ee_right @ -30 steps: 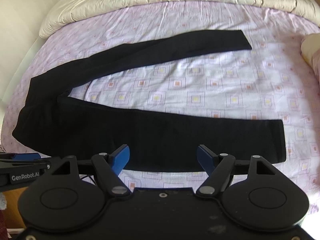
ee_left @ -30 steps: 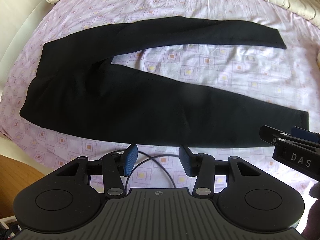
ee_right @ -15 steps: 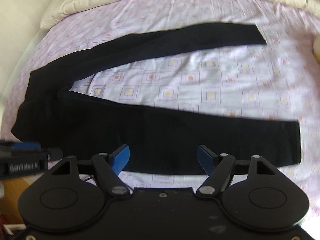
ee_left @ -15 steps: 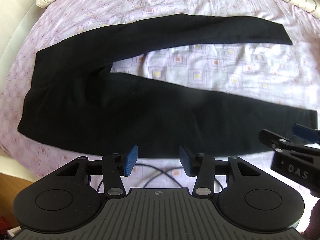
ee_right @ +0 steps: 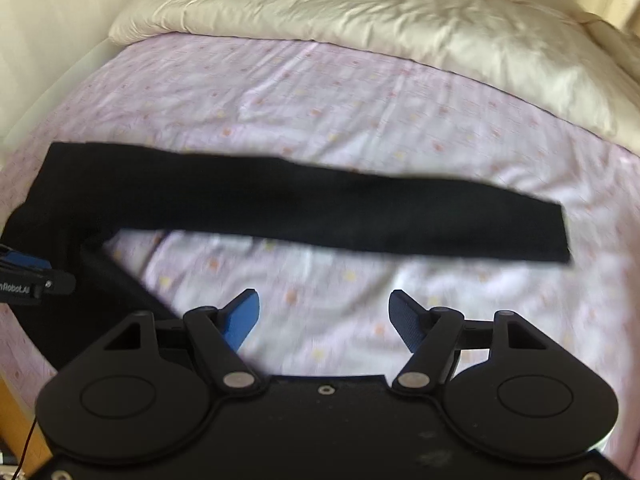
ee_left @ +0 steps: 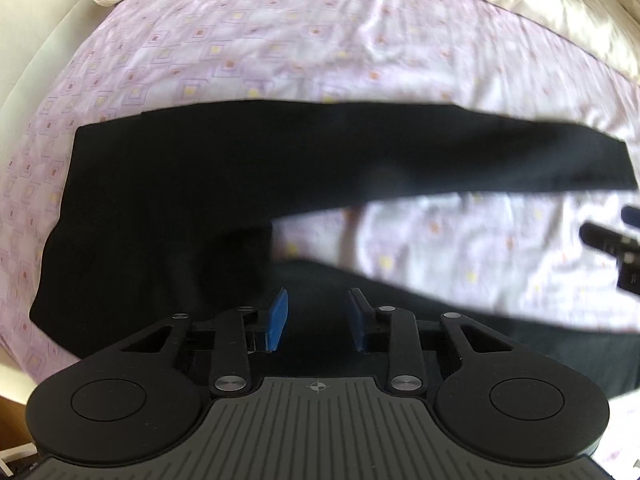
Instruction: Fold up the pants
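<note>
Right wrist view: lilac patterned bedsheet [ee_right: 360, 120], cream duvet [ee_right: 360, 12], empty gripper [ee_right: 324, 316] jaws wide, narrowing.

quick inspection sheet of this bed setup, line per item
surface: bed sheet, lilac with small square print, lightly wrinkled
job's things: black pants spread flat and unfolded, waist on the left, two legs running right with sheet showing between them; far leg lies straight
clutter: nothing seen
grippers: left hand-held gripper over the near leg close to the crotch, jaws have just been closing, nothing pinched yet; right hand-held gripper over bare sheet between the legs, jaws wide, have just been closing slightly, nothing between them
cables: thin red wire at lower left of the right wrist view
surroundings: cream duvet bunched along the far side; pale wall at left
</note>
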The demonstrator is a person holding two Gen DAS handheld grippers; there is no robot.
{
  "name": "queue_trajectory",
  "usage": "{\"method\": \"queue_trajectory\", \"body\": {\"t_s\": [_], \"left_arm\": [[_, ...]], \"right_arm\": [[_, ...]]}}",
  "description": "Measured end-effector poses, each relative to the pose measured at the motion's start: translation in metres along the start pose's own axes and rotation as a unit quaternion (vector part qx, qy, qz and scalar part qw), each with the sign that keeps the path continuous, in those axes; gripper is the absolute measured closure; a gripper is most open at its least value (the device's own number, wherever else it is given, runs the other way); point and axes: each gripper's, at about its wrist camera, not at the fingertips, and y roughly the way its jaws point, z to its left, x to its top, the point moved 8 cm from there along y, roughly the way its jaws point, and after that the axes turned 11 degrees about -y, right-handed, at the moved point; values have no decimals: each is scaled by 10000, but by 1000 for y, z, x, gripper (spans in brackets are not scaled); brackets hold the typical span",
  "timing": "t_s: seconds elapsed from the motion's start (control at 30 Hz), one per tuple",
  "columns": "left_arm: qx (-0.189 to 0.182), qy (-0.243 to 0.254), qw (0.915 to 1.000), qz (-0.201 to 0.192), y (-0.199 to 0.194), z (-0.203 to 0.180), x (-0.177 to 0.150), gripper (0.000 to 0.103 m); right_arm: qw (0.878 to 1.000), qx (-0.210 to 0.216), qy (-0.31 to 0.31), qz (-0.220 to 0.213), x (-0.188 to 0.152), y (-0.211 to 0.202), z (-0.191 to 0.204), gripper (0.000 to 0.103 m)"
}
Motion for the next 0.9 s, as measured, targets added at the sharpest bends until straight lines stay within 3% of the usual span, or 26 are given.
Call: {"method": "queue_trajectory", "body": {"t_s": [0.33,0.5,0.63,0.67,0.7,0.73,0.8,0.9], "left_arm": [[28,-343,9993,147,40,19,54,71],[0,-531,9980,349,57,27,66,71],[-76,-587,9973,436,66,34,72,71],[-99,-606,9972,436,67,35,73,71],[-134,-624,9970,431,67,36,75,71],[-180,-641,9969,426,68,36,77,71],[-310,-694,9962,427,67,36,81,71],[-569,-837,9940,407,64,33,91,71]], "right_arm": [[9923,640,-1042,-217,114,91,-8,30],[9720,1150,-2049,-43,138,138,23,30],[9516,1422,-2715,222,134,171,47,31],[9477,1500,-2800,324,130,177,49,35],[9442,1625,-2830,442,127,182,52,60],[9419,1746,-2814,551,124,186,54,78],[9429,1839,-2724,534,124,181,56,97],[9439,1741,-2781,373,118,160,61,97]]}}
